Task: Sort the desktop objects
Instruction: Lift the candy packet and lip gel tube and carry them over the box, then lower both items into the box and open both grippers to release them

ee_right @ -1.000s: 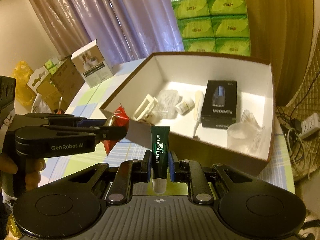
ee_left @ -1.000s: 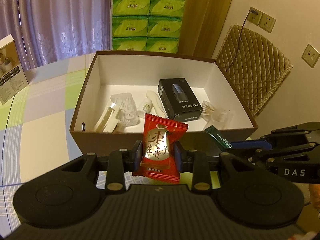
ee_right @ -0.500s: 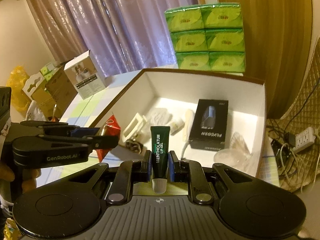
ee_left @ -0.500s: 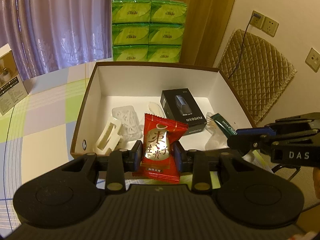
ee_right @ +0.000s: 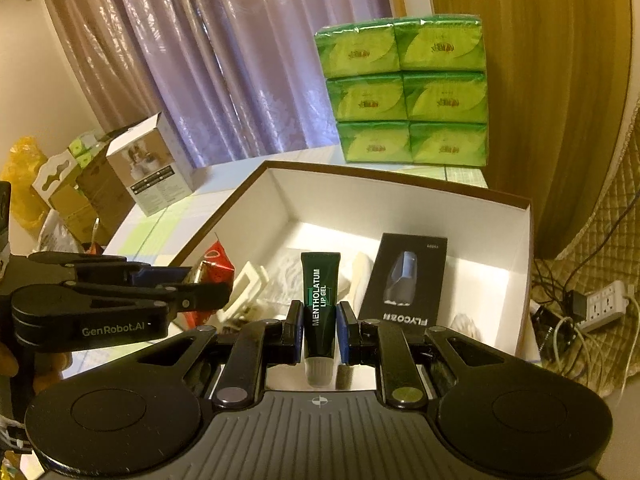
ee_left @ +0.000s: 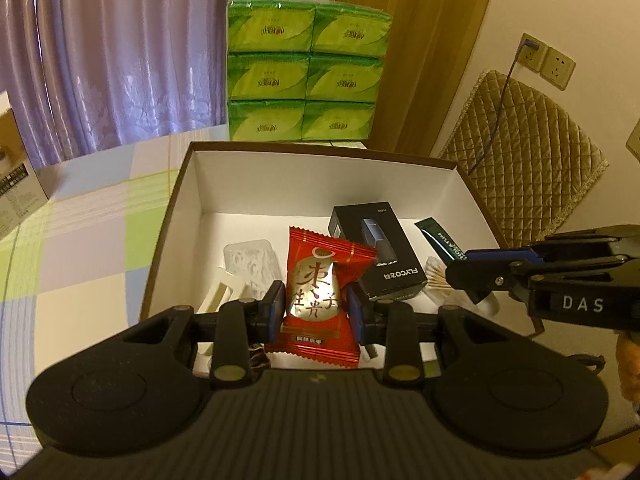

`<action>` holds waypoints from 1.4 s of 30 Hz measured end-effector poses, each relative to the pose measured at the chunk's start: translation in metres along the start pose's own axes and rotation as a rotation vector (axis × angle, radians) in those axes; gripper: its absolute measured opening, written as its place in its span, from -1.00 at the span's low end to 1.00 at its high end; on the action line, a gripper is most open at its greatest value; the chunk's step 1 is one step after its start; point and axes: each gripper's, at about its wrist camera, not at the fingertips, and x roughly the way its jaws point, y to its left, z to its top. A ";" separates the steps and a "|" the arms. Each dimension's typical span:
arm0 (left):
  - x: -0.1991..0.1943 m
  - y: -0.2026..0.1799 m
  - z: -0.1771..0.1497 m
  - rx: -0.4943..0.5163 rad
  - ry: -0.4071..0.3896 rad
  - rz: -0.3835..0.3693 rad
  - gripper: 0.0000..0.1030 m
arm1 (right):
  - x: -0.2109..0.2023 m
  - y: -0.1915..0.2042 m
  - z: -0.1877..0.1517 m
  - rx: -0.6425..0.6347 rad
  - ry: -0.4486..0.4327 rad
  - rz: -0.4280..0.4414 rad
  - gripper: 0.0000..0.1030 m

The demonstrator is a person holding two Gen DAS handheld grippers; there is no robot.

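Packet (ee_left: 320,292) within left hand-held gripper (ee_left: 316,312)

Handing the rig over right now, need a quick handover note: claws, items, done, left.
Left claw: shut on the red snack packet, held above the near left part of the box.
Right claw: shut on the green lip gel tube, cap toward the camera, above the box's near right part.
Already in the box: black shaver carton, clear plastic tray, white clip, cotton swabs.
Done: both items carried over the box.
Left: open each claw to drop the packet and the tube in. No other loose items show in these views.
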 end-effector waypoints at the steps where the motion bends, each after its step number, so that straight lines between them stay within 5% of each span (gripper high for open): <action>1: 0.003 0.000 0.002 -0.004 0.004 -0.001 -0.46 | 0.003 -0.001 0.002 -0.001 0.002 -0.001 -0.73; 23: 0.078 0.015 0.007 -0.097 0.171 -0.019 -0.46 | 0.070 -0.018 0.006 0.066 0.125 -0.035 -0.73; 42: 0.101 0.025 0.003 -0.083 0.265 0.017 -0.42 | 0.094 -0.023 0.003 0.101 0.183 -0.027 -0.73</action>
